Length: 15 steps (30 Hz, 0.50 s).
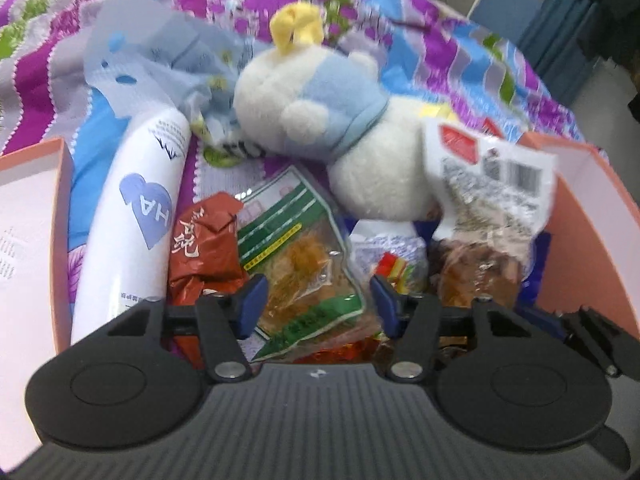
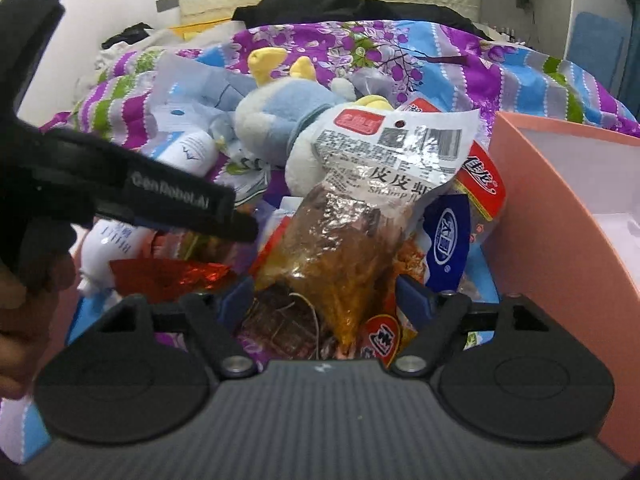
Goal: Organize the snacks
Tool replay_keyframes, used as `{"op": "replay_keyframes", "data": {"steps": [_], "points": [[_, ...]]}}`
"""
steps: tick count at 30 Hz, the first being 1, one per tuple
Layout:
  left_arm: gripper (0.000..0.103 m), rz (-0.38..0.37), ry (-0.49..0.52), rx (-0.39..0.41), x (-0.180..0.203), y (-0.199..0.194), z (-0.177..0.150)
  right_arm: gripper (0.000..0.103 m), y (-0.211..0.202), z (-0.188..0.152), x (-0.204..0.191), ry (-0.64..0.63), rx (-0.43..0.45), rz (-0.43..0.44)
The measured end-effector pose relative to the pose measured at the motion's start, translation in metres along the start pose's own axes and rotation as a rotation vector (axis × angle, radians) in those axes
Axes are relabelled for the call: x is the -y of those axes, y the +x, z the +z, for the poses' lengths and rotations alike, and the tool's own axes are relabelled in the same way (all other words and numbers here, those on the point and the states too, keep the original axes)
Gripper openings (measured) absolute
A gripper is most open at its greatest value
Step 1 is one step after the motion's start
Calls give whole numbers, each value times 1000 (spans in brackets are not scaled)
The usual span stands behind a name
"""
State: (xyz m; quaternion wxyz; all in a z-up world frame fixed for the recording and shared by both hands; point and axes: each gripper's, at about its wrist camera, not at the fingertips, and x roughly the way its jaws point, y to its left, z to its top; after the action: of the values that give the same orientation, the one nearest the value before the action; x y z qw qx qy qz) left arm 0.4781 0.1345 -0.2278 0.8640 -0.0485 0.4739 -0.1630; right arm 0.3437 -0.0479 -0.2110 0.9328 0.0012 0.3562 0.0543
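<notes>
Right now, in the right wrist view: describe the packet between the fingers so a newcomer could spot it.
Start at the pink box on the right, then look left to the heap of snacks beside it. The shrimp packet stands tallest there, leaning on the stuffed toy, its lower end between the right gripper fingers. Only it pairs a white barcode top with a clear body showing brown contents.

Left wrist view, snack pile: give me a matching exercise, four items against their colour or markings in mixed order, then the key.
Items
1. plush toy
2. tall bottle
3. crumpled packet
4. clear packet between the left gripper fingers

Descriptions
A. white with a blue heart
B. red-brown with pale characters
C. white and light blue, yellow tuft on top
D. green stripes, orange-brown food inside

Pairs: 1-C, 2-A, 3-B, 4-D
</notes>
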Motion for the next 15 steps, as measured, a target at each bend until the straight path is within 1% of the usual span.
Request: {"op": "replay_keyframes", "data": {"steps": [1, 3, 7, 8, 10, 12, 14, 15], "points": [[53, -2, 1, -10, -1, 3, 1, 79, 3, 0, 0, 1, -4, 0], [46, -15, -4, -33, -4, 9, 4, 78, 7, 1, -3, -7, -6, 6], [40, 5, 26, -43, -2, 14, 2, 78, 11, 4, -4, -5, -11, 26], [38, 17, 32, -40, -1, 14, 2, 75, 12, 4, -4, -5, -13, 30], [31, 46, 50, -34, 1, 13, 1, 72, 11, 6, -3, -14, -6, 38], [29, 53, 61, -26, 2, 9, 1, 69, 10, 7, -2, -18, -2, 48], [27, 55, 60, -20, 2, 6, 2, 63, 7, 7, -2, -25, 4, 55], [27, 57, 57, -17, 2, 4, 2, 62, 5, 7, -2, -28, 7, 59]]}}
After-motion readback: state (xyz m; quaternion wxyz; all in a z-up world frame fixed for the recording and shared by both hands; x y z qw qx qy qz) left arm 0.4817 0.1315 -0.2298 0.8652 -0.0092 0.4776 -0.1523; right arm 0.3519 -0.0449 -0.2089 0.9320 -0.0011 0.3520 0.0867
